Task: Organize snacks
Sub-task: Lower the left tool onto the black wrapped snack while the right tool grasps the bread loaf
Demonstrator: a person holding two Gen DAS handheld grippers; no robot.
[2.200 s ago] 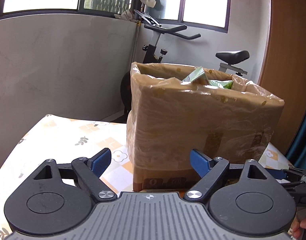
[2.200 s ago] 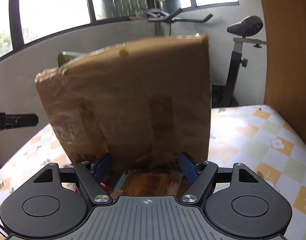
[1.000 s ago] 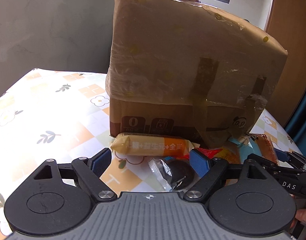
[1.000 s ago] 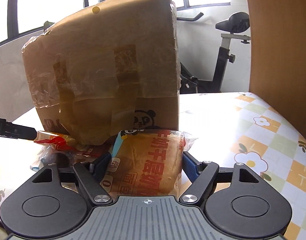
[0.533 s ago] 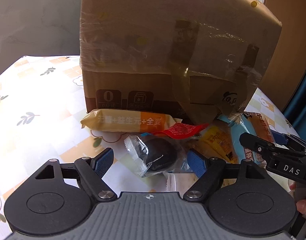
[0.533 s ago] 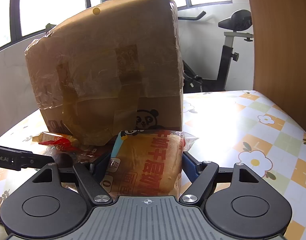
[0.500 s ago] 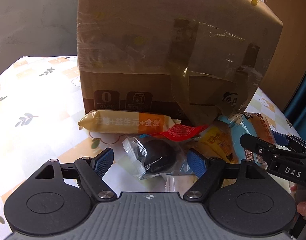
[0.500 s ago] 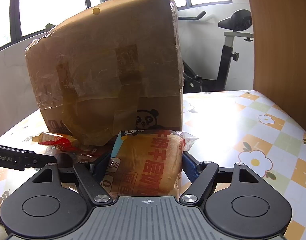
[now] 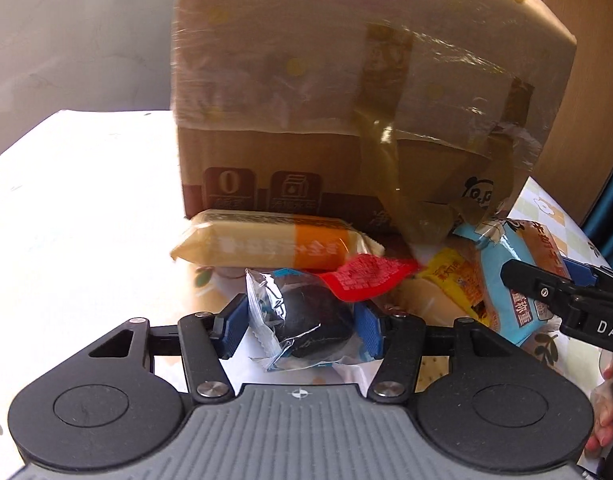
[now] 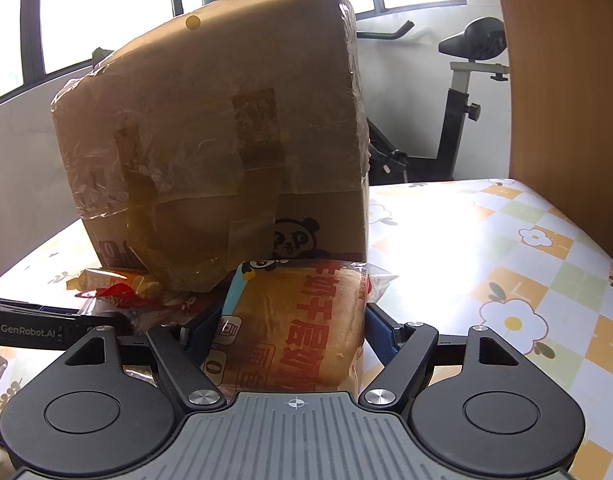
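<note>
We see our left gripper [image 9: 300, 326] closing its jaws around a dark round snack [image 9: 312, 318] low in the middle of the frame. Our right gripper [image 10: 292, 330] squeezes a bread bag [image 10: 302, 332]. Both snacks lie on the table [image 10: 486, 248] by the big box [image 9: 346, 100].

Daylight pours in through the windows [image 10: 106, 8] behind the cardboard box [image 10: 226, 140]. It burns the surface [image 9: 86, 200] to blank white along its left edge in the left wrist view, and beside the box in the right. The box's taped film glints. Fisheye bending curves the frame edges. Focus is slightly soft throughout.
</note>
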